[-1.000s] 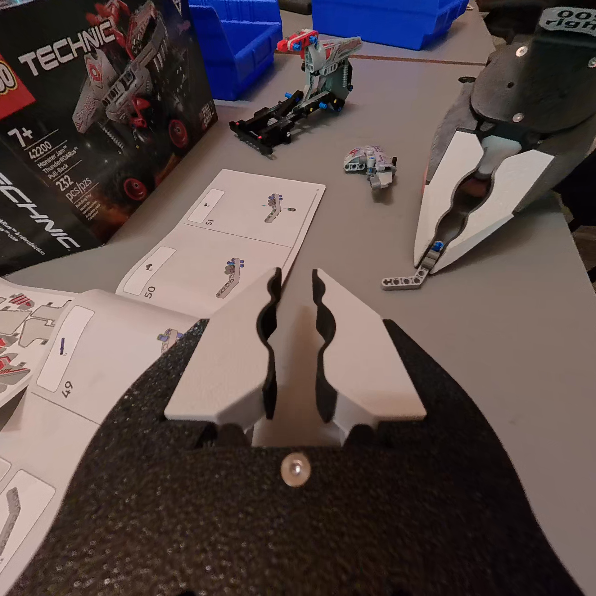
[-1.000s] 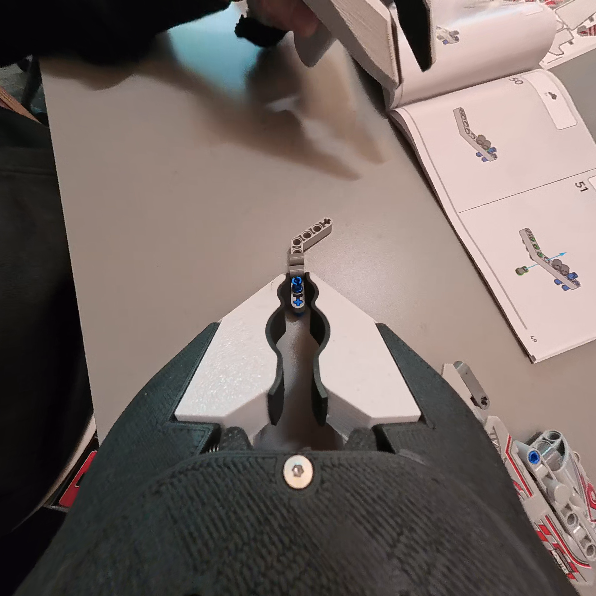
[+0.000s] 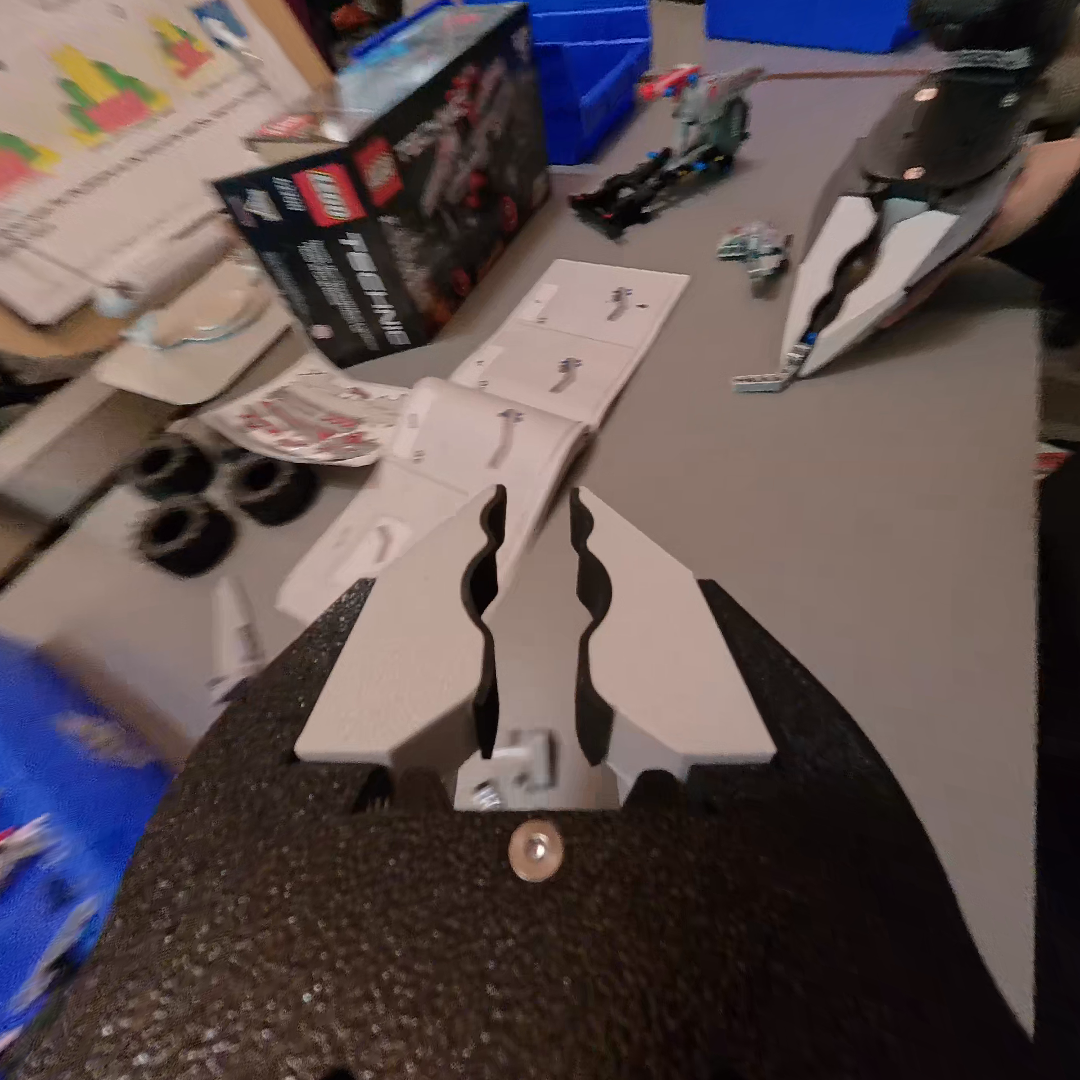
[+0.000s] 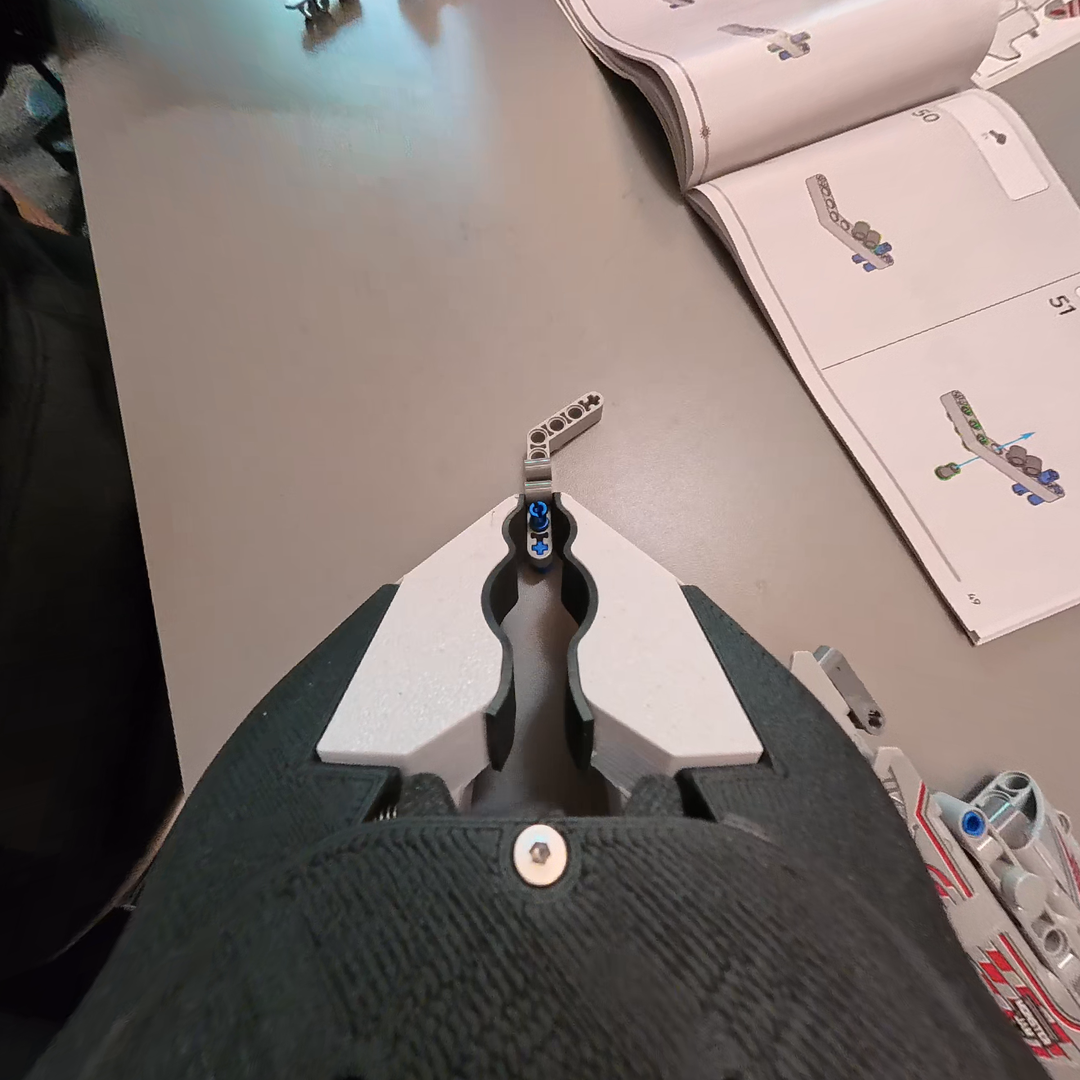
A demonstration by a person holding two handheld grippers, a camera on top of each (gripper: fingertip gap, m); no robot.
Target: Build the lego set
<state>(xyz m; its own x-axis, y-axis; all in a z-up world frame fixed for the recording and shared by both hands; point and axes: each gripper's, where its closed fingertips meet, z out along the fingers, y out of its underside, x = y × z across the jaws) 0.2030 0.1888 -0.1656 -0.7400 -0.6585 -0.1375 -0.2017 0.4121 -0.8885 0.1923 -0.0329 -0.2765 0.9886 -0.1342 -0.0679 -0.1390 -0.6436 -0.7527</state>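
Note:
My right gripper (image 4: 539,497) is shut on one end of a grey bent beam (image 4: 561,422) with blue pins, and the beam rests on the grey table. The left wrist view shows that gripper (image 3: 798,365) far right with the beam (image 3: 760,381) at its tip. My left gripper (image 3: 535,497) is open and empty, held above the open instruction booklet (image 3: 561,350). The black and grey chassis (image 3: 660,175) and a small grey sub-assembly (image 3: 754,251) lie at the far side. The booklet (image 4: 911,304) also shows in the right wrist view.
The set's black box (image 3: 397,234) stands left of the booklet. Three black tyres (image 3: 187,526) and a sticker sheet (image 3: 304,421) lie at the left. Blue bins (image 3: 590,87) stand at the back and near left. A grey and red panel assembly (image 4: 1005,876) lies at my right gripper's right.
My left gripper has pulled back and swung left, now blurred, so the tyres and a near blue bin come into view. My right gripper still holds the beam in the same place.

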